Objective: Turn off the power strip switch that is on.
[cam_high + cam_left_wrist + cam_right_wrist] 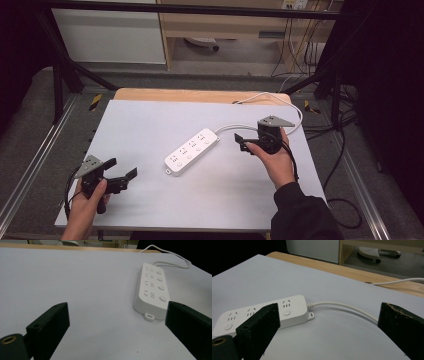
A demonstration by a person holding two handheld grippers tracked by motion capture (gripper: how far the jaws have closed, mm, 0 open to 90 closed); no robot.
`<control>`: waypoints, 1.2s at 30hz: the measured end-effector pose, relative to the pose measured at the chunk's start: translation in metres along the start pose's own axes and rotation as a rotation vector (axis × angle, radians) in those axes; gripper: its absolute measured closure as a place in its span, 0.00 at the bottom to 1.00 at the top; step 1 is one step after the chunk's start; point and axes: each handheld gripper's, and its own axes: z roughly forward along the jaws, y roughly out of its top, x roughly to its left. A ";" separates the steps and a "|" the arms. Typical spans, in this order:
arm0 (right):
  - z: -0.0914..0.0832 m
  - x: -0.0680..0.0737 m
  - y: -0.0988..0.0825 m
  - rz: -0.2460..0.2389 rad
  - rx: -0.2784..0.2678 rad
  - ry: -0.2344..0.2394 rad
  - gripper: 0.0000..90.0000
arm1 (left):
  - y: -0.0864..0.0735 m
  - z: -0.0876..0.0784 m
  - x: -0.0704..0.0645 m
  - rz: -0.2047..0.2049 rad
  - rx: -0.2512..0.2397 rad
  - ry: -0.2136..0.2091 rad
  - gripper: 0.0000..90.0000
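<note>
The bench (150, 125) carries a pale grey sheet with a wooden strip along its far edge. Near the sheet's centre lies a white power strip (192, 150), flat, set diagonally, with four outlets and four round buttons facing up. Its white cable (280, 100) leaves the far-right end, loops right and runs off the far edge.

The right claw (243, 141) hovers just beside the cable end of the strip, jaws spread wide and gripping nothing. The left claw (121, 168) sits well apart at the near-left corner, jaws likewise spread and empty.

Handling, as a judgement: the strip is a rigid plastic shell, light to moderate in weight, smooth and likely slippery. Grasp across the narrow width at mid-body or near an end; avoid the buttons. The cable is limp and will drag.

No brand, label or legible writing can be made out.
</note>
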 end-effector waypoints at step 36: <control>0.081 0.021 0.021 0.005 -0.069 0.043 0.40 | -0.002 0.002 -0.004 0.016 0.017 -0.012 0.06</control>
